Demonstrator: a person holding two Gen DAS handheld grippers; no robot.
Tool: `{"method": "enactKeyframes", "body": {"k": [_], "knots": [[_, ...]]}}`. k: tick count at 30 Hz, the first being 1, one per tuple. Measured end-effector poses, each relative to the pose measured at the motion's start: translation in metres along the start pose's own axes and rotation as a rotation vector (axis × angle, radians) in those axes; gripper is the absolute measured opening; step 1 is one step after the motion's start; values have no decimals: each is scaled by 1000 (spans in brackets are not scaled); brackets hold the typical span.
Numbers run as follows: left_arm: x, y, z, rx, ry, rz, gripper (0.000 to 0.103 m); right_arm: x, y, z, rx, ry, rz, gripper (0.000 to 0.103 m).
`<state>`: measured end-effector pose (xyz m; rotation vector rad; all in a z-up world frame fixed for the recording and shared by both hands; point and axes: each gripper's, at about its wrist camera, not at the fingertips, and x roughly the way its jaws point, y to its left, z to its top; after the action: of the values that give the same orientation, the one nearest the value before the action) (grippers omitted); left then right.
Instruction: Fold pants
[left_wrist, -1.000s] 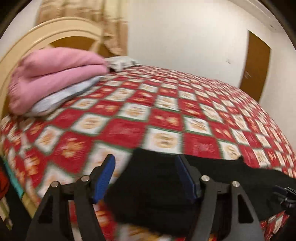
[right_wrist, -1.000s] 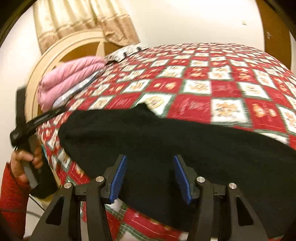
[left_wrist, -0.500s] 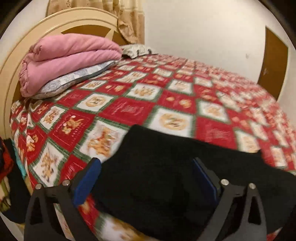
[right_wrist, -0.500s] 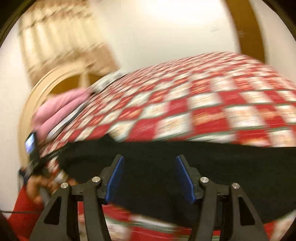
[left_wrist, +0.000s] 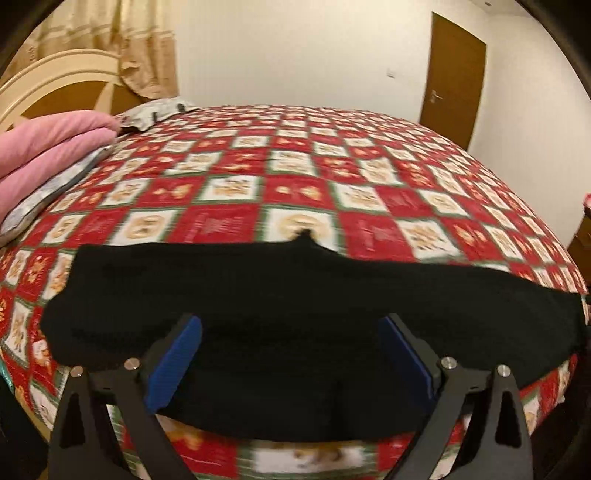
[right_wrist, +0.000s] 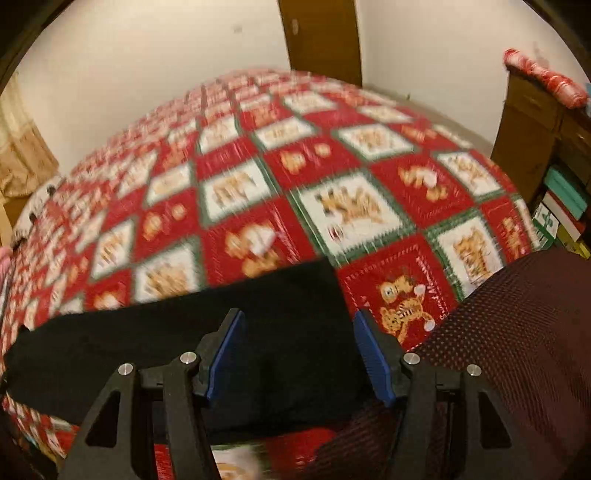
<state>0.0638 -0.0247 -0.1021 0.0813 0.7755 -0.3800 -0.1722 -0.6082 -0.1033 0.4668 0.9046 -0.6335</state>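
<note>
Black pants (left_wrist: 258, 295) lie flat and stretched sideways along the near edge of a bed with a red, white and green checked cover (left_wrist: 295, 177). My left gripper (left_wrist: 291, 354) is open and empty, hovering over the near middle of the pants. In the right wrist view the pants' leg end (right_wrist: 258, 332) lies under my right gripper (right_wrist: 299, 350), which is open and empty above it.
Folded pink blankets (left_wrist: 48, 147) and a pillow lie at the bed's head on the left. A dark red mesh chair back (right_wrist: 517, 350) stands close at the right. A wooden cabinet with books (right_wrist: 546, 155) is at far right. A brown door (left_wrist: 454, 74) is behind.
The left gripper has swung right, from the waist end toward the middle of the pants, and opened wider. The right gripper has swung right to the leg end. Both stay empty.
</note>
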Motion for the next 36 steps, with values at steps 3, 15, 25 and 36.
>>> {"method": "enactKeyframes", "body": {"k": [3,15,25,36], "knots": [[-2,-15,-4,17,20,-22,100,28,-11,4,-31,84,-29,63],[-7,-28,-11,31,42,-43,100,42,-26,6,-43,194,54,40],[-10,-11,-13,-27,42,-64,100,-50,65,23,-100,89,413,14],[-13,17,-20,-92,46,-60,100,1,265,-32,-269,229,796,41]]}}
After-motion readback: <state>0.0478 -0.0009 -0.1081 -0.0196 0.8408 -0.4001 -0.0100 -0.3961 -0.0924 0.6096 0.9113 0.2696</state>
